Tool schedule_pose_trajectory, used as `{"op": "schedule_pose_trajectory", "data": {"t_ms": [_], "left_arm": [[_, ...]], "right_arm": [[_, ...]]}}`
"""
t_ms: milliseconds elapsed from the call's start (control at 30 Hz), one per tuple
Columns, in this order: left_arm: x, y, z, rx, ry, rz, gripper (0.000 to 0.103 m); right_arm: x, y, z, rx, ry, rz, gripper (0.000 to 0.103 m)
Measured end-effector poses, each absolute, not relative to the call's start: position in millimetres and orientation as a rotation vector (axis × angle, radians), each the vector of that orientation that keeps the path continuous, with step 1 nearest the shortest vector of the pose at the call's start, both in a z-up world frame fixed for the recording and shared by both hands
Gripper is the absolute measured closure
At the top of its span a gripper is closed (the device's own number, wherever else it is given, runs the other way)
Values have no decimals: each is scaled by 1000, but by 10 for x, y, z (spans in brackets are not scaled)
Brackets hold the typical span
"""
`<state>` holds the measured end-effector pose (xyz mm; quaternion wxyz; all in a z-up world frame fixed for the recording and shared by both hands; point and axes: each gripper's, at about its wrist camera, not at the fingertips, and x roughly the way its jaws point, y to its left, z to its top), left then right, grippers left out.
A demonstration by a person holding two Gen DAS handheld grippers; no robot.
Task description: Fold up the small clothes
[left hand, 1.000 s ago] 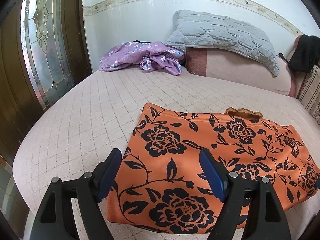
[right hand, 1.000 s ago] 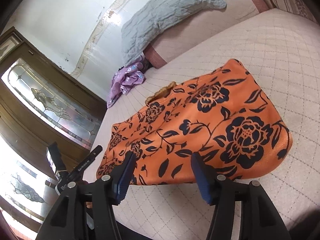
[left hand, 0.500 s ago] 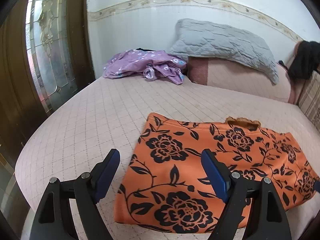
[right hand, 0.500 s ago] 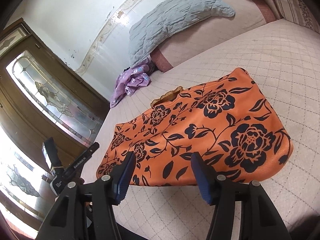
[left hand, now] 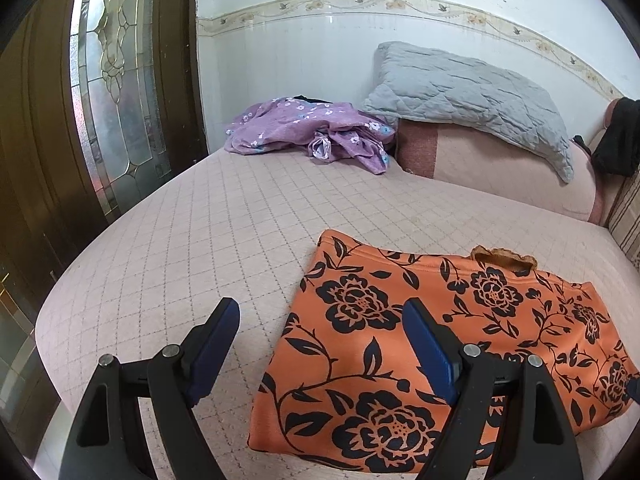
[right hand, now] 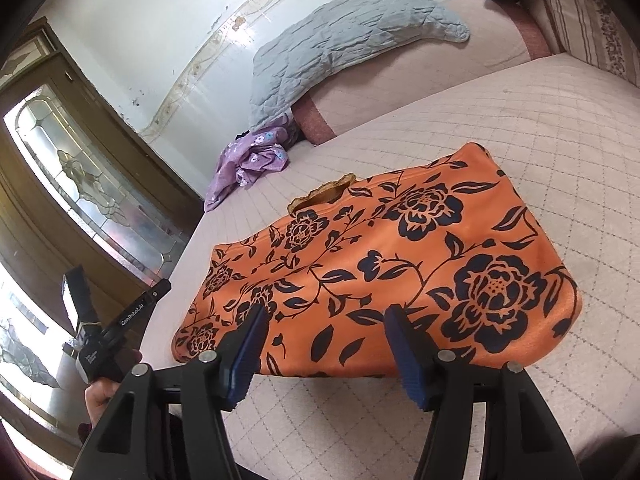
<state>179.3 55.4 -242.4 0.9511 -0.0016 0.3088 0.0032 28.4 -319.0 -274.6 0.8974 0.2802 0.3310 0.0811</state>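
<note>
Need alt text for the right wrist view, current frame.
An orange garment with a black flower print lies folded flat on a pink quilted bed, just beyond the right gripper, whose blue-padded jaws are opening and hold nothing. Behind lie a crumpled purple floral garment and a grey quilted pillow; the left gripper shows at left.

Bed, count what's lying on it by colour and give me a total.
Orange, black-flowered folded garment: 1
Purple flowered crumpled garment: 1
Grey quilted pillow: 1
Pink bolster under the pillow: 1
Black item at the far right, kind unclear: 1
Total: 5
</note>
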Motion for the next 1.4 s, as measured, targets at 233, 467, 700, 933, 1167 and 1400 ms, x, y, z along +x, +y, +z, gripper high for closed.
{"op": "schedule_pose_trajectory", "data": {"t_ms": [233, 467, 700, 933, 1167, 1400], "left_arm": [[1792, 420, -2503, 46, 655, -21, 16], [1779, -25, -2830, 180, 773, -171, 16], [1779, -221, -3156, 251, 806, -186, 15], [1587, -240, -2844, 270, 841, -173, 16], [1131, -586, -2073, 164, 748, -273, 15], [607, -1093, -1196, 148, 574, -362, 15]], "right_arm": [[265, -3209, -2731, 564, 675, 135, 39], [266, -3457, -2770, 614, 646, 6, 39], [579, -3564, -3222, 679, 861, -18, 47], [285, -3644, -3009, 703, 760, -2, 48], [55, -3684, -2750, 665, 643, 32, 46], [-258, -4033, -2532, 686, 497, -49, 46]]}}
